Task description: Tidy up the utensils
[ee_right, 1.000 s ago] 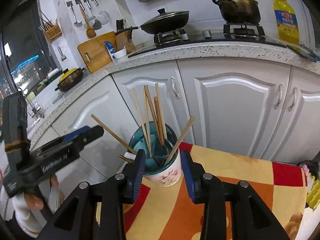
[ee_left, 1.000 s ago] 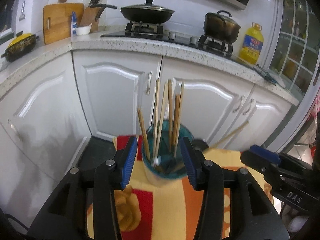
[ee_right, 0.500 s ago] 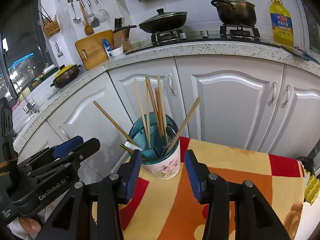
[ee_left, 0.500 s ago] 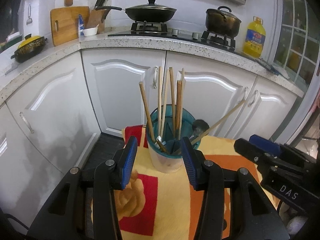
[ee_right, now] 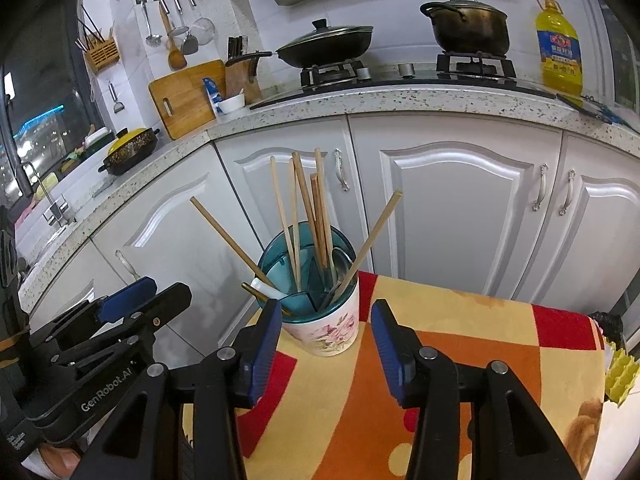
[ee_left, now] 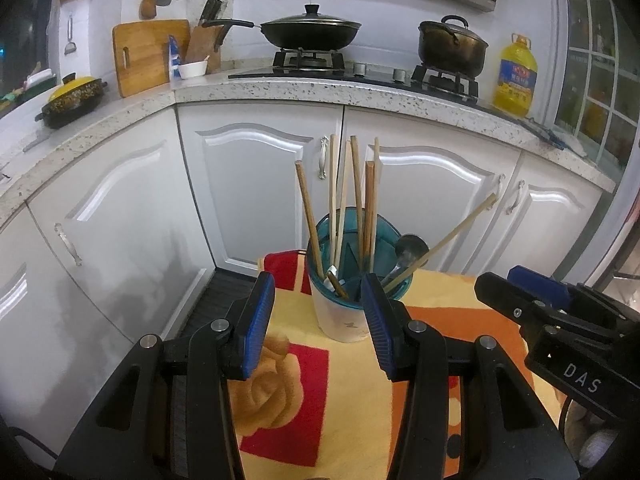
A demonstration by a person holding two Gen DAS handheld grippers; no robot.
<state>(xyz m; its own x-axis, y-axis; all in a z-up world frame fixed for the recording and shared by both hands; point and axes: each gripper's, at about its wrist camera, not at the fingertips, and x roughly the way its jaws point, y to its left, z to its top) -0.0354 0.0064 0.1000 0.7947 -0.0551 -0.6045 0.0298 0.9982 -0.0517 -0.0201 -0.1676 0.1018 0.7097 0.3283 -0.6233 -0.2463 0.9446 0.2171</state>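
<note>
- Right at the near-left edge of the table [ee_right: 460, 360] stands a round utensil cup [ee_right: 326, 328], white with a pink flower print on its outside and a clear teal insert [ee_left: 354, 224] rising above its rim.
- The insert is split by thin walls into compartments; which stick sits in which one cannot be told.
- Wooden chopsticks [ee_left: 356, 200] fill the cup: several stand close to upright in a bunch, one [ee_right: 370, 240] leans far out to the right, and another [ee_right: 228, 236] leans out to the left.
- A metal spoon [ee_left: 408, 252] rests among them, bowl up, and a white ceramic spoon [ee_right: 266, 286] lies against the left rim.
- The tablecloth [ee_left: 348, 392] is smooth, patterned in yellow, orange and red blocks with a tan rose.
- The left gripper [ee_left: 318, 320] hangs just before the cup, its ribbed blue pads well apart and clear of it, holding nothing.
- The right gripper [ee_right: 324, 340] also has the cup framed between blue pads; its jaws have just been widening, and nothing is clamped.
- Behind are glossy white cabinet doors [ee_right: 452, 208], a speckled stone counter [ee_left: 280, 88], a lidded black pan [ee_left: 310, 32] and a dark pot [ee_left: 452, 46].
</note>
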